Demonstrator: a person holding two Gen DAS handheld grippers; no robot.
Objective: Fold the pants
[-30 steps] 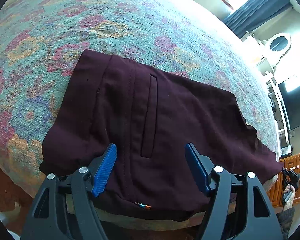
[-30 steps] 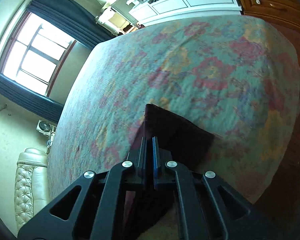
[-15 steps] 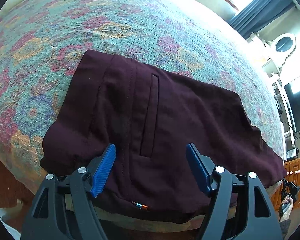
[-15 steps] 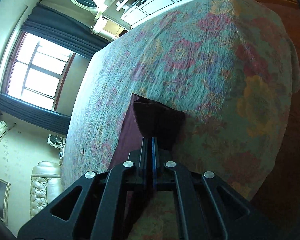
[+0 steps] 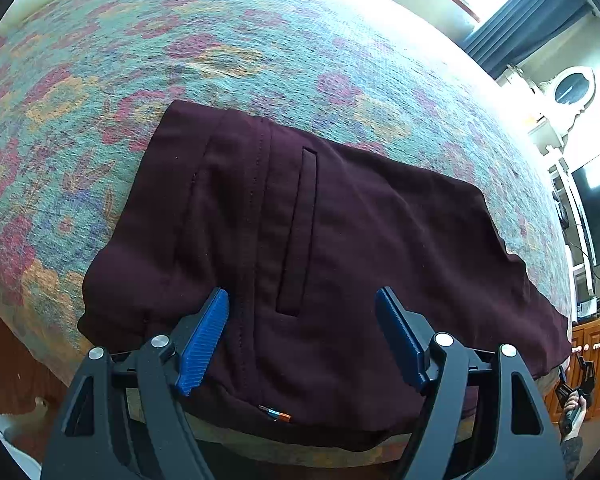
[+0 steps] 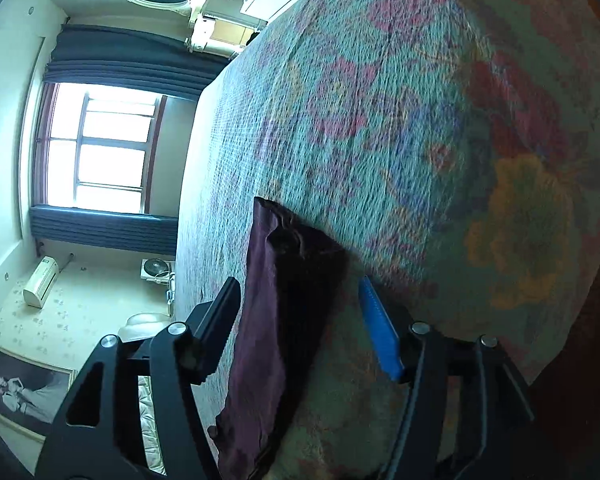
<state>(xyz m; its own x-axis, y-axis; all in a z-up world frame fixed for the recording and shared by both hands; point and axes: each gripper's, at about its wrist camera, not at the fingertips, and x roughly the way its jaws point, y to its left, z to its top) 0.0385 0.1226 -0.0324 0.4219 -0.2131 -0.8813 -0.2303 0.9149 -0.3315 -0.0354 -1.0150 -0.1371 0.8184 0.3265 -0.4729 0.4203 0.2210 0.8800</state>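
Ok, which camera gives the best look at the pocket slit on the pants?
The left wrist view: the pocket slit runs in full down the flat pants there. The right wrist view catches only one rumpled end of the pants, with no slit visible.

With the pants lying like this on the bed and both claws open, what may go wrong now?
1. The right claw has just been opening, and the pants corner between its jaws looks rumpled; it may not lie flat.
2. The near edge of the pants hangs over the edge of the bed, so the fold might slide off.
3. The left claw stands open above the cloth and could drag it.
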